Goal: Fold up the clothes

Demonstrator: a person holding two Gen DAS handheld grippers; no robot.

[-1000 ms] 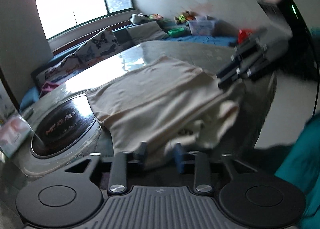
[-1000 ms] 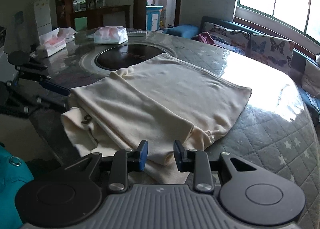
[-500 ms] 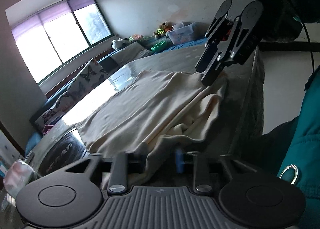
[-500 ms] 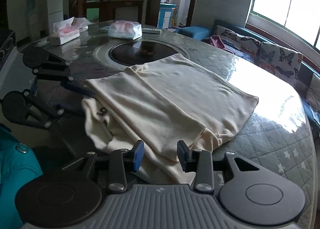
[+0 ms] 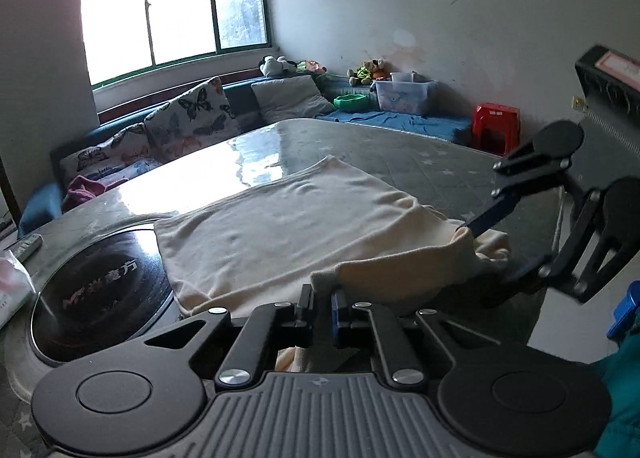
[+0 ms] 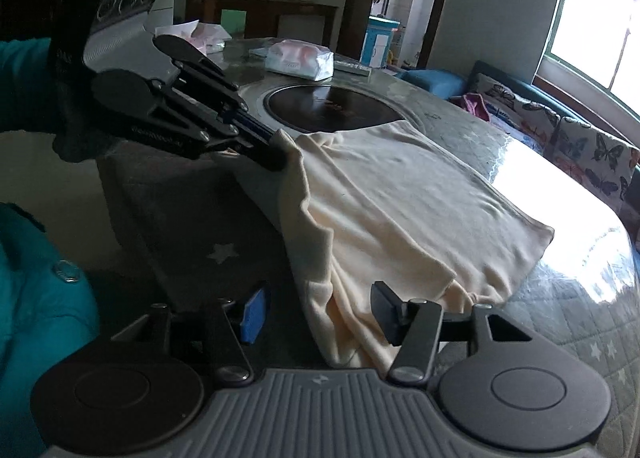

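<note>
**Operator:** Left claw first?

**Inspector:** Your left gripper [image 5: 320, 304] is clamped on the near hem of the cream garment [image 5: 288, 226]. A second ago its fingers stood apart with cloth loose between them; they are now together, with fabric bunched over the tips. The right wrist view confirms it: the tips pinch a raised corner at 10 o'clock.

**Operator:** And the right?

**Inspector:** Your right gripper [image 6: 320, 314] stands wide apart, wider than half a second ago. The hanging hem now lies between its fingers, touching neither that I can make out. No grip on that side yet.

**Operator:** Where does the garment lie?

**Inspector:** On the round table [image 5: 440, 170], partly folded. The body spreads flat toward 12 o'clock from your left claw, and the near edge droops over the rim toward you. The black inset hob [image 5: 100, 294] sits at 9 o'clock, with the cloth's left edge overlapping it.

**Operator:** Meaning for the fold?

**Inspector:** One corner is secured, one pending. In my judgement, close the right on the hem before lifting; a one-sided lift would likely drag the layers askew.
</note>
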